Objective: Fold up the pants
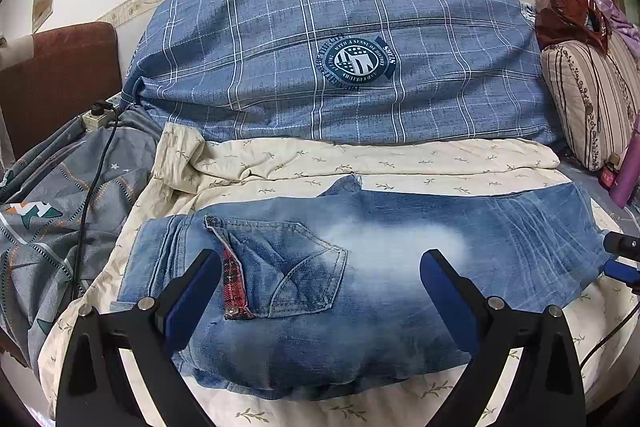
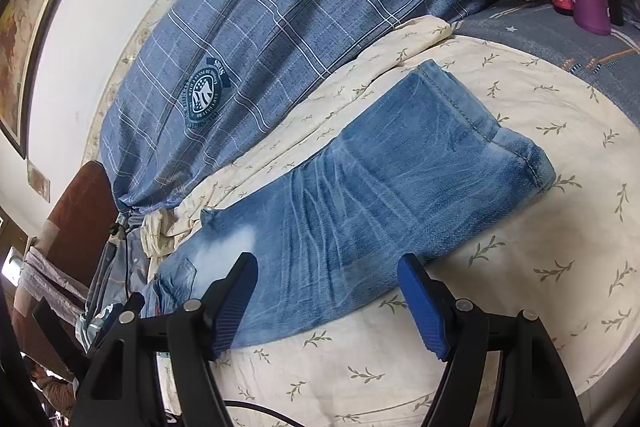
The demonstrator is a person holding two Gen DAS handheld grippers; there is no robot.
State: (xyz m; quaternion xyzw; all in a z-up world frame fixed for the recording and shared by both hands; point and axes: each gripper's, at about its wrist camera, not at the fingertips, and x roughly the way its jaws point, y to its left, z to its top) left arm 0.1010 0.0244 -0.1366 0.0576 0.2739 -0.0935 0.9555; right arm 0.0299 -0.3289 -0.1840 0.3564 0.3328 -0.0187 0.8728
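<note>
A grey patterned quilt (image 1: 60, 227) and black cable (image 1: 90, 195) are lying at the left, the folded jeans (image 1: 360, 267) are being carried by the cream bedspread (image 1: 400, 163) beneath the spread, empty jaws of the left gripper (image 1: 320, 271) and right gripper (image 2: 328, 277), and a striped pillow (image 1: 588, 99) is crowding the right.

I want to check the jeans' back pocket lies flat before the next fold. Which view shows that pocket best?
The left wrist view: the back pocket lies near the picture's middle, whole, stitching and red plaid flap plain. The right wrist view catches only a small, squeezed part of it at the jeans' far left end, beside the claw's finger.
</note>
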